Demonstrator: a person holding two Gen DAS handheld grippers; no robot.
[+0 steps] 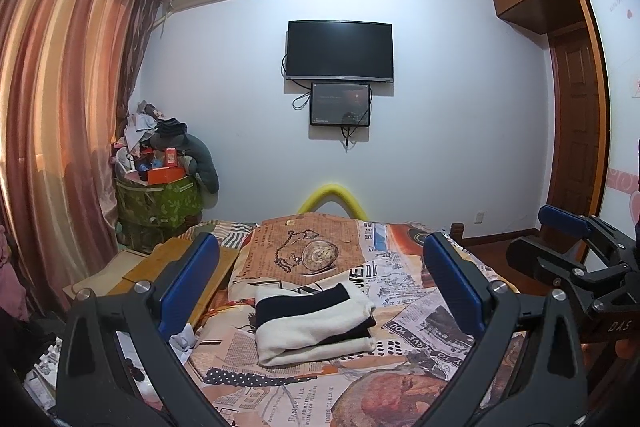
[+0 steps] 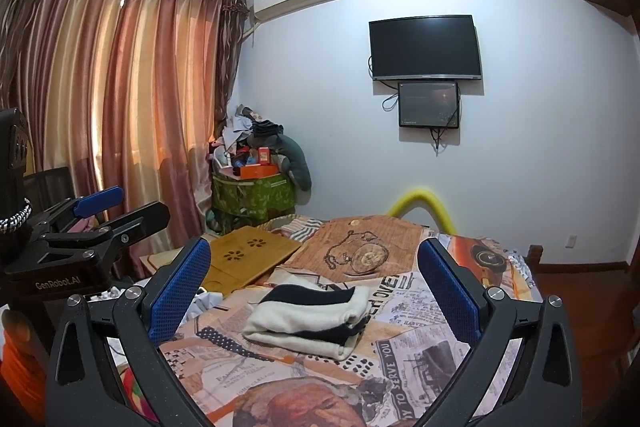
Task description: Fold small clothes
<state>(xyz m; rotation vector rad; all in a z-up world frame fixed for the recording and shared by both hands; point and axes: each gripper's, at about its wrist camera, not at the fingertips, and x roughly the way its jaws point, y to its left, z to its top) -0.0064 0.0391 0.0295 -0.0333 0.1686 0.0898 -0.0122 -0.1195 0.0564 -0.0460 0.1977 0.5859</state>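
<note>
Folded top on the bed

You held both grippers, left gripper (image 1: 320,275) and right gripper (image 2: 316,275), wide apart and empty above the black-and-white top (image 1: 314,323).

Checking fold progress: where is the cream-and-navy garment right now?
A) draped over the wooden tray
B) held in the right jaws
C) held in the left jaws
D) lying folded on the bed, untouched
D: the folded garment rests on the bedspread, with both grippers open and clear of it.

A newspaper-print bed (image 1: 420,311) carries a folded cream-and-navy garment (image 1: 312,323), possibly a sweater.
</note>
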